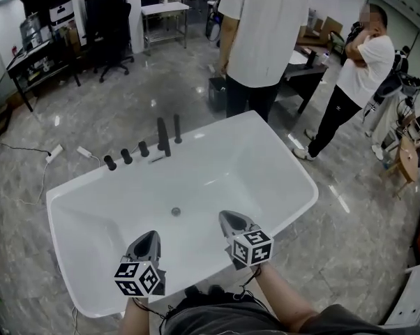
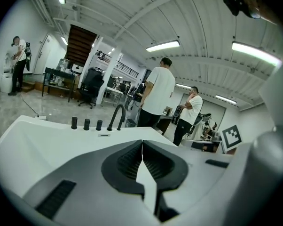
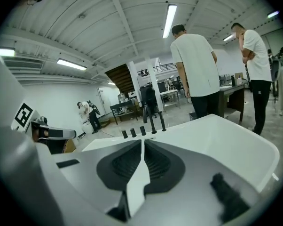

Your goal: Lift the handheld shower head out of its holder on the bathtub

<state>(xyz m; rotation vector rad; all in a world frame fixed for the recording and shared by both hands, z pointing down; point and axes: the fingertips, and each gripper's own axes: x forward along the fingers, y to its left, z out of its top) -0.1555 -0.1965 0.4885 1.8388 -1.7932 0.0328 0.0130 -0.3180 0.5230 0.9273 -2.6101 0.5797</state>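
Polished grey stone floor [image 1: 112,110], a person in white [image 1: 264,33] standing right behind the white bathtub [image 1: 266,166]. The shower head [image 1: 177,128] sits upright in its holder on the far rim, well away from the left gripper [image 1: 149,237] and right gripper [image 1: 229,218] — both hover over the near end, jaws pressed together, nothing in them.

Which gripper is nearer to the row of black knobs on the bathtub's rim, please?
Left. The left gripper hovers over the tub almost straight in front of the knobs; the right gripper is farther to their right.
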